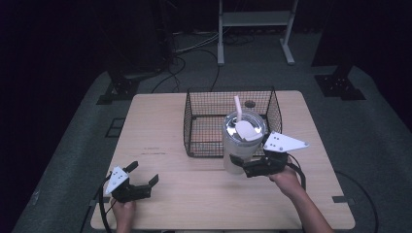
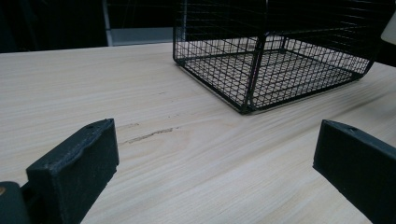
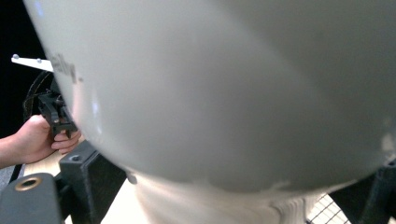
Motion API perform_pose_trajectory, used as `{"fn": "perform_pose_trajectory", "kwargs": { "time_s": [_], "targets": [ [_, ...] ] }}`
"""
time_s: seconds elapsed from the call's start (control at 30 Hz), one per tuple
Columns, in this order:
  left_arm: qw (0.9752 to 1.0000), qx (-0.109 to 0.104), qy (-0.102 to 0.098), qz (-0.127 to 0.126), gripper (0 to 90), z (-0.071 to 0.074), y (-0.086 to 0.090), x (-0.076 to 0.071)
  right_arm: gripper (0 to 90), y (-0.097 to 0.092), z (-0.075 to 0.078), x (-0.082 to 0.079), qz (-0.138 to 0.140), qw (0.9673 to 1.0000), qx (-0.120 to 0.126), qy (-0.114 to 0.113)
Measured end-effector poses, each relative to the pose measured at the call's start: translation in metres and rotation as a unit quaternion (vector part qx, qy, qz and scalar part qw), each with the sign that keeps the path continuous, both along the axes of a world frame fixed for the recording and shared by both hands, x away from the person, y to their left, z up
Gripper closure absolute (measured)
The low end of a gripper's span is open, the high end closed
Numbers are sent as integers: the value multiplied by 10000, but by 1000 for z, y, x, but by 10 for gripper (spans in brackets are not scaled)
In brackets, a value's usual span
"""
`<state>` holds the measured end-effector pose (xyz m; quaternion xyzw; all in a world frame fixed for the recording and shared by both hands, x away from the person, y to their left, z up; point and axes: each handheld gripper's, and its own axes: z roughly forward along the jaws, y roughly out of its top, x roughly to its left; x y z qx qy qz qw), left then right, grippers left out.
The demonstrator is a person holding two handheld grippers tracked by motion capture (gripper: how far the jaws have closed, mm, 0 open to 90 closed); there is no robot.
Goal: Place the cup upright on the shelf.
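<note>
Now | right hand-held gripper (image 1: 243,165) clamps tumbler (image 1: 240,141) (raised) | left hand-held gripper (image 1: 143,174) agape

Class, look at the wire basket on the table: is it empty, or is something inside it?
Empty: the wire basket shows bare mesh floor. The tumbler is outside, held in the right claw.

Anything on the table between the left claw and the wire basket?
No. In the left gripper view, bare wood runs from the open left claw to the wire basket.

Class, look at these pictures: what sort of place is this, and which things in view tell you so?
Probably a lab or recording studio, not a home: a lone wooden table stands amid dark surroundings, cables trail over the grey floor, and metal stand bases flank it.
</note>
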<state>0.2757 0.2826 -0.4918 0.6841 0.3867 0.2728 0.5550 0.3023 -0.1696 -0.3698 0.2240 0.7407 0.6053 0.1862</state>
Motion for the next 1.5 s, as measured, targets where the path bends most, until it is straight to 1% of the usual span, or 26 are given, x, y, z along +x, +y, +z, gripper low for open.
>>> {"fn": "perform_pose_trajectory", "kwargs": {
  "time_s": [0.13,0.33,0.4,0.43,0.7,0.87,0.97,1.07,1.17,1.23,1.33,1.37,1.4,1.5],
  "targets": [
    [10000,-1,3,0,0,0,0,0,90,3,9,7,54,9999,-53,-75],
    [10000,-7,-1,-4,0,0,0,0,90,9,19,19,99,9999,30,-63],
    [10000,10,3,-8,0,0,0,0,90,11,23,23,86,9999,43,-84],
    [10000,12,6,-8,0,0,0,0,90,12,26,26,64,9999,32,-133],
    [10000,-1,-4,-7,0,0,0,0,89,20,39,42,50,9998,9,-186],
    [10000,19,-9,-2,0,0,0,0,89,27,42,54,37,9998,-30,-180],
    [10000,10,-1,-13,0,0,0,0,89,32,42,62,47,9998,-21,-169],
    [10000,-7,-11,-15,0,0,1,0,89,36,42,69,42,9998,-65,-170],
    [10000,1,4,-21,0,0,1,0,89,42,44,80,19,9998,-89,-154],
    [10000,6,5,-20,0,0,1,0,89,46,45,86,-20,9997,-140,-221],
    [10000,-39,4,-6,0,0,1,0,89,50,46,95,-57,9995,-172,-241],
    [10000,-41,5,-6,0,0,1,0,89,51,47,100,-67,9994,-187,-270],
    [10000,-4,8,-18,0,0,1,0,89,53,48,103,-83,9995,-178,-249],
    [10000,-34,12,-3,0,0,1,0,89,57,49,116,-111,9997,-160,-164]
  ]
}}
